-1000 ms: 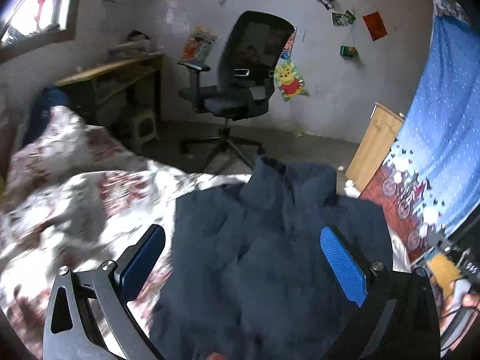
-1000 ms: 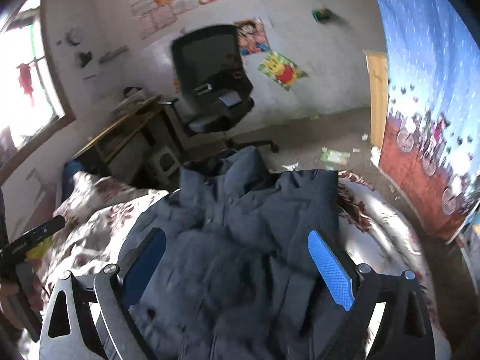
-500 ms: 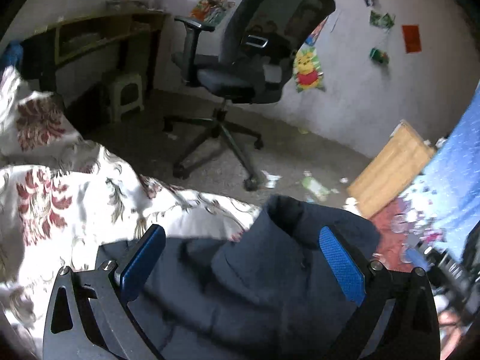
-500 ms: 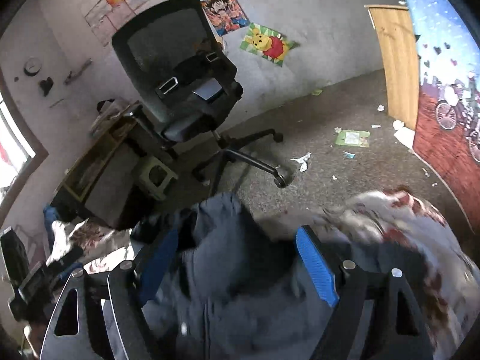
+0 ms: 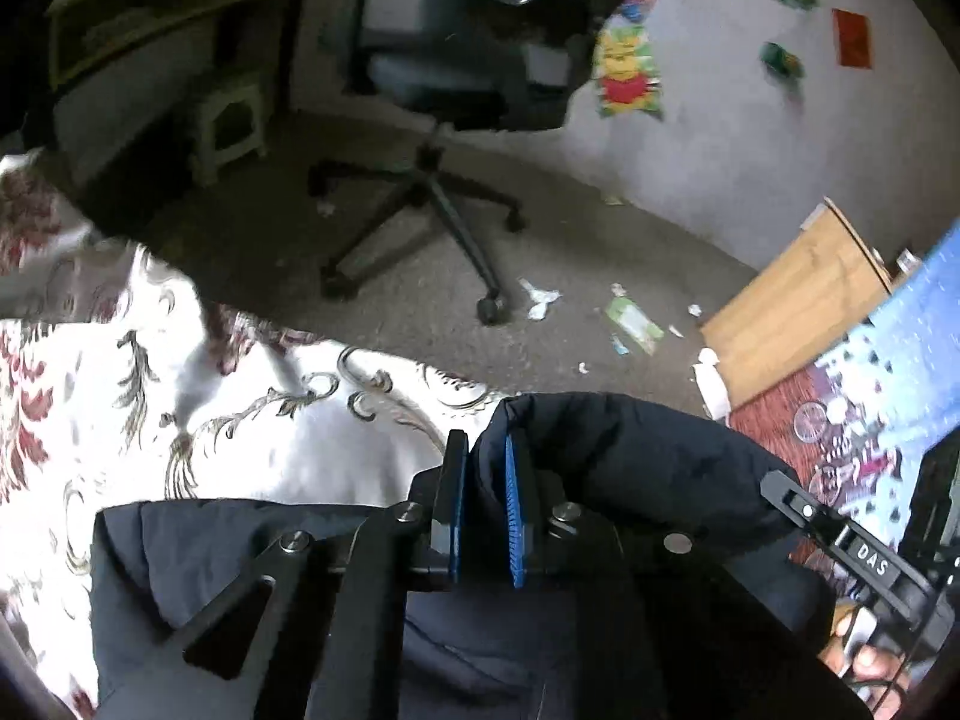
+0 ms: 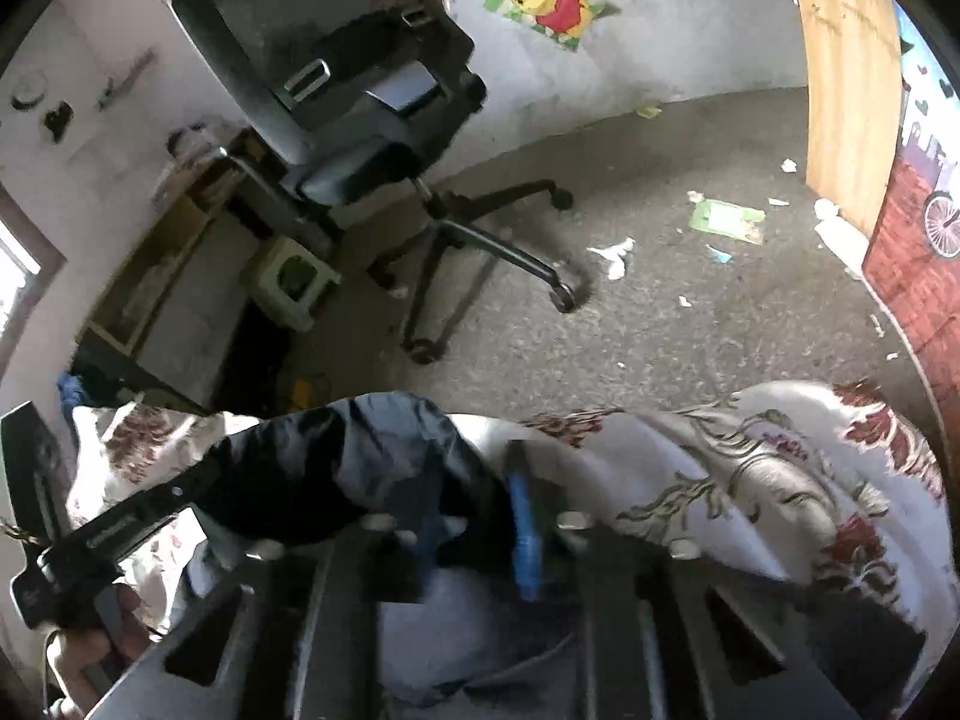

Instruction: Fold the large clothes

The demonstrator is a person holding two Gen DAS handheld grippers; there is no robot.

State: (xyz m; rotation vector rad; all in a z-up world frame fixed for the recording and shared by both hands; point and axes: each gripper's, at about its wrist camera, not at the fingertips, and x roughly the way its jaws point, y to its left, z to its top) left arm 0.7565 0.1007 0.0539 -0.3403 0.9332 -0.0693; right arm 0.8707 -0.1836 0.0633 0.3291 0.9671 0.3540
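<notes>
The left tongs (image 5: 486, 507) are pinching a fold of the dark navy jacket (image 5: 630, 468) at its collar end, blue pads nearly meeting on the cloth. The right tongs (image 6: 474, 531) are closing on the same collar, fabric bunching between the pads. The jacket is lying at the foot edge of the bed (image 5: 252, 420), on the floral bedspread, its collar pointing toward the floor (image 6: 690, 324) and office chair (image 6: 360, 120), its length running back under the cameras.
</notes>
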